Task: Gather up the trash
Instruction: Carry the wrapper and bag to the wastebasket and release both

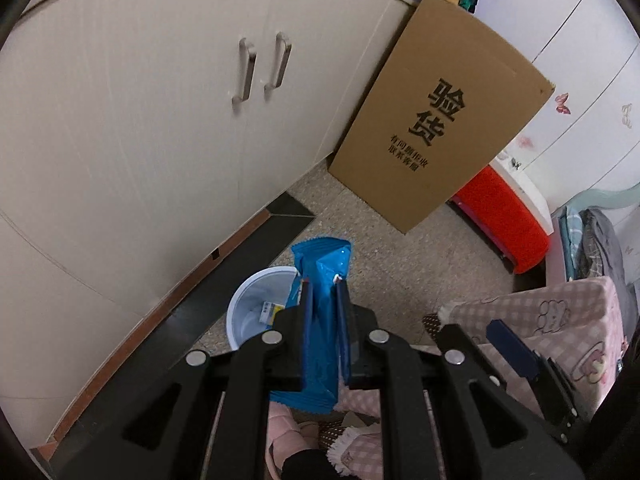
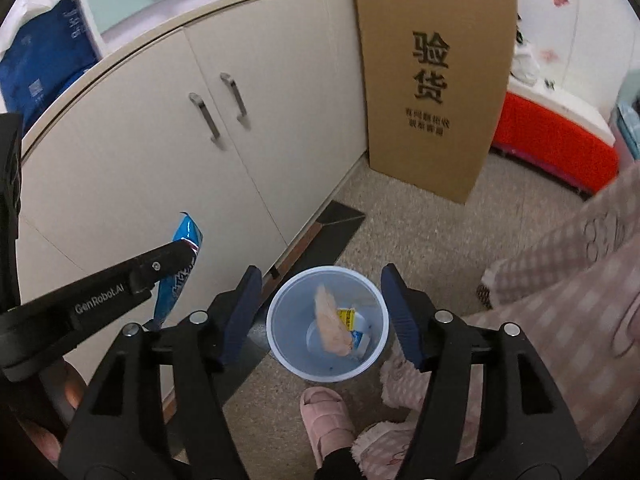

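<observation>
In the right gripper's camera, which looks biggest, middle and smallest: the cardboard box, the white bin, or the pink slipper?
As they look in the right wrist view:
1. cardboard box, clearly the biggest.
2. white bin, middle.
3. pink slipper, smallest, though its heel is hidden and it sits nearer the camera, so the true gap from the bin is unsure.

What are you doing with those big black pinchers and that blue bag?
A person is picking up trash. The left gripper is shut on a blue wrapper, held up above the floor next to the white bin. The right gripper hangs open over the bin, holding nothing. A few scraps already lie inside. The wrapper is not yet in.
</observation>
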`<move>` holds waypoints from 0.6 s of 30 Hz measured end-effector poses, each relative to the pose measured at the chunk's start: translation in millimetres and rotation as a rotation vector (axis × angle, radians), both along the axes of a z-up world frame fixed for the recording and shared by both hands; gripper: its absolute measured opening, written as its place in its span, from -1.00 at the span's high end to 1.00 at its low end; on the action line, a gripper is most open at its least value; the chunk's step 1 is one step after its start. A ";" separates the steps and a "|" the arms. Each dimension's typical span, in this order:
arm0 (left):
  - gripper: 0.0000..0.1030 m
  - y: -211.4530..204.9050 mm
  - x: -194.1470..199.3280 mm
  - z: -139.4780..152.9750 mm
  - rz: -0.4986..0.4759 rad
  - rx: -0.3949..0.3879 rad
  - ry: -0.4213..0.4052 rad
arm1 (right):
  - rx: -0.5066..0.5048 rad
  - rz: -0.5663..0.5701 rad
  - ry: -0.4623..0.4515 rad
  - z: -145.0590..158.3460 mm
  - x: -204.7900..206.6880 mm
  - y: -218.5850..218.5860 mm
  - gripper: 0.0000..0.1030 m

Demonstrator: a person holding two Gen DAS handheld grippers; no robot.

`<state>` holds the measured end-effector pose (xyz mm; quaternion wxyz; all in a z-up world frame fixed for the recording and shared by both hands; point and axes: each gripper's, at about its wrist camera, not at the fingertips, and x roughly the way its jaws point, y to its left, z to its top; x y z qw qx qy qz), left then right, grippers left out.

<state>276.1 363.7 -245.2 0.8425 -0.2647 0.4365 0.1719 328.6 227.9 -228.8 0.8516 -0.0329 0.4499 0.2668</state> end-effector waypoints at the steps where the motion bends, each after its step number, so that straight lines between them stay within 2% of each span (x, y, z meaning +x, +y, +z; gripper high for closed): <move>1: 0.79 0.8 0.2 -2.5 -0.004 -0.003 0.003 | 0.000 -0.008 0.000 -2.0 -1.0 -1.9 -0.28; 10: 0.78 -7.9 9.2 -17.6 -0.035 -0.020 0.025 | -0.036 -0.039 -0.057 -5.5 -6.0 -15.4 -0.30; 18: 0.78 -14.8 20.5 -16.8 -0.052 -0.013 0.025 | -0.028 -0.122 -0.087 -3.7 2.6 -30.5 -0.33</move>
